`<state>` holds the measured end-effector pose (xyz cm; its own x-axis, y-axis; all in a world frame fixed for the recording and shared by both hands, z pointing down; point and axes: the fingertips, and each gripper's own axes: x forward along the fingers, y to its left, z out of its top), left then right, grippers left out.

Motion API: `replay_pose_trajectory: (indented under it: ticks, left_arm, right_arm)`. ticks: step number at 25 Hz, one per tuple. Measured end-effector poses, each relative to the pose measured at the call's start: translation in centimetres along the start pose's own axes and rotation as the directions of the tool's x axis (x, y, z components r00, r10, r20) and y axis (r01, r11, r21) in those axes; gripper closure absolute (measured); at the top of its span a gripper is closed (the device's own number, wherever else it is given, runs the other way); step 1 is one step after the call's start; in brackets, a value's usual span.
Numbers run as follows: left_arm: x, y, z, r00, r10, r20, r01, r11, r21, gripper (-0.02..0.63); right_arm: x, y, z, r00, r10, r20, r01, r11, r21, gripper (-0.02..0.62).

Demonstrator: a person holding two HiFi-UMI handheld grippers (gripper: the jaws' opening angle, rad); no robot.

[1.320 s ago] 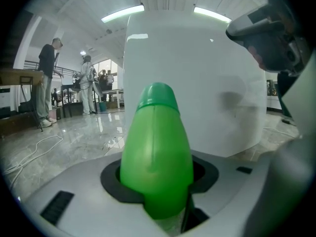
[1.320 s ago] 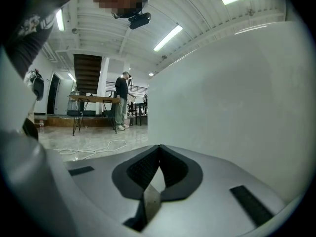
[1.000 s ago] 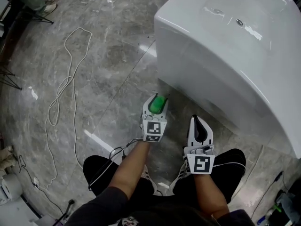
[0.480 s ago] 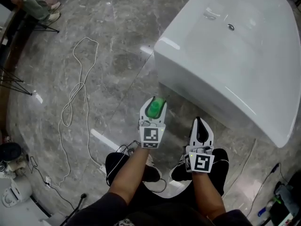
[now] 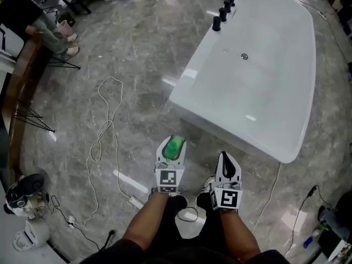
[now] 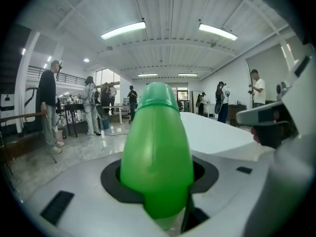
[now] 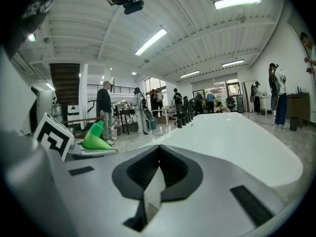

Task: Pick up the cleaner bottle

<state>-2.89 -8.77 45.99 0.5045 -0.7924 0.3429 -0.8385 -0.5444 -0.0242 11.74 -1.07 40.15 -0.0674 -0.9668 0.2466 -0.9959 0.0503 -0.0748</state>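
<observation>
One cleaner bottle [image 5: 175, 147] | left tool [image 5: 171, 143] grips | cap forward, along jaws

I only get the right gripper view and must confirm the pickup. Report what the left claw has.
Observer: The left claw is shut on the green cleaner bottle, with its cap end pointing away from the hand.
Operator: Give me its place against the tub.
Observer: In the head view the bottle sits over the grey floor, just short of the white bathtub, not above it.
Operator: List anything on the floor nearby.
Observer: A white cable lies in loose loops on the floor off to the person's left, apart from both claws.
</observation>
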Motion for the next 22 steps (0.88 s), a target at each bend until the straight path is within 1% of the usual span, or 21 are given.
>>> replay_pose_trajectory:
  ticks: [6,8,10,12,16,20,22]
  left_arm:
    - [-4.1,-3.8,12.9,1.0,-0.025,0.008,0.025,1.0,-0.01,0.414]
    - [-5.0,-5.4,17.2,0.999,-0.037,0.023,0.037,0.999,-0.014,0.414]
    - [-5.5,-7.0,20.7,0.997,-0.053,0.048,0.053,0.998,-0.019,0.414]
    - [-6.1,-8.4,23.2,0.996,-0.062,0.067,0.063,0.998,-0.015,0.414]
    - [-7.0,-10.8,26.1,0.991,-0.095,0.089,0.096,0.995,-0.012,0.414]
    - [-7.4,-12.5,28.7,0.981,-0.166,0.1,0.167,0.986,0.003,0.414]
    - [-7.9,-13.2,30.4,0.97,-0.215,0.113,0.213,0.977,0.031,0.414]
  right_arm:
    - [-5.5,-3.8,10.3,0.999,-0.042,0.01,0.042,0.999,-0.029,0.578]
    - [-7.4,-5.2,13.8,0.998,-0.058,0.032,0.059,0.998,-0.039,0.578]
    - [-8.9,-6.7,16.8,0.996,-0.065,0.068,0.068,0.996,-0.054,0.578]
    - [-10.3,-8.0,18.9,0.992,-0.069,0.101,0.077,0.995,-0.068,0.578]
    - [-12.6,-10.4,22.2,0.983,-0.109,0.146,0.122,0.989,-0.087,0.578]
    - [-14.1,-11.4,24.7,0.972,-0.168,0.167,0.185,0.978,-0.096,0.578]
    - [-15.1,-11.6,25.9,0.962,-0.203,0.181,0.223,0.97,-0.1,0.578]
